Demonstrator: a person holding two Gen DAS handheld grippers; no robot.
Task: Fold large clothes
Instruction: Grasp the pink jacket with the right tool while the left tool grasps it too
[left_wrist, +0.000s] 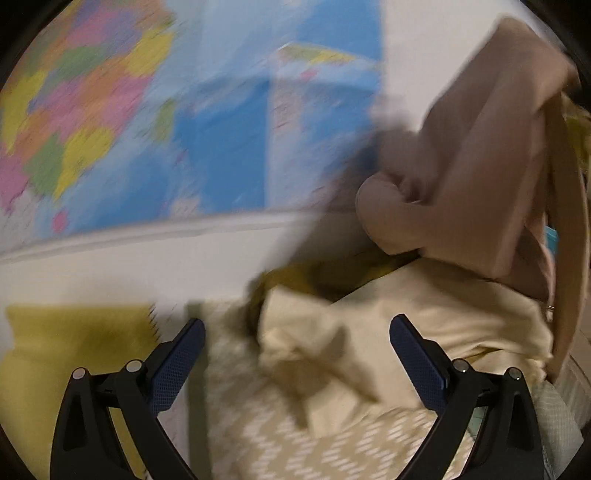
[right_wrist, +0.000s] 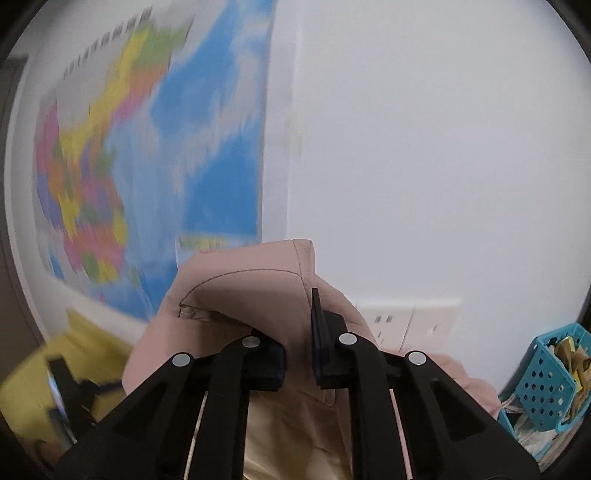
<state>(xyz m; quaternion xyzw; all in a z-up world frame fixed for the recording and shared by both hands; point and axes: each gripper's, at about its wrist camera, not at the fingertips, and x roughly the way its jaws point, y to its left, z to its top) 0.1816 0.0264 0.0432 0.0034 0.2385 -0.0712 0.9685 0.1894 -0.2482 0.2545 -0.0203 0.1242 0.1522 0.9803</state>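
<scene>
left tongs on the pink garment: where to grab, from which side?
Grab the bunched lower fold of the pink garment, coming from its left. It hangs lifted from the right tongs, so that fold juts toward the open left tongs, above the cream garment.

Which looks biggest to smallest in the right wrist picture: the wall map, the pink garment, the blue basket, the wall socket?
1. Wall map, the largest area.
2. Pink garment, though it is close to the camera, so its real size against the map is unsure.
3. Blue basket and wall socket look about alike; the basket is cut off at the edge.
</scene>
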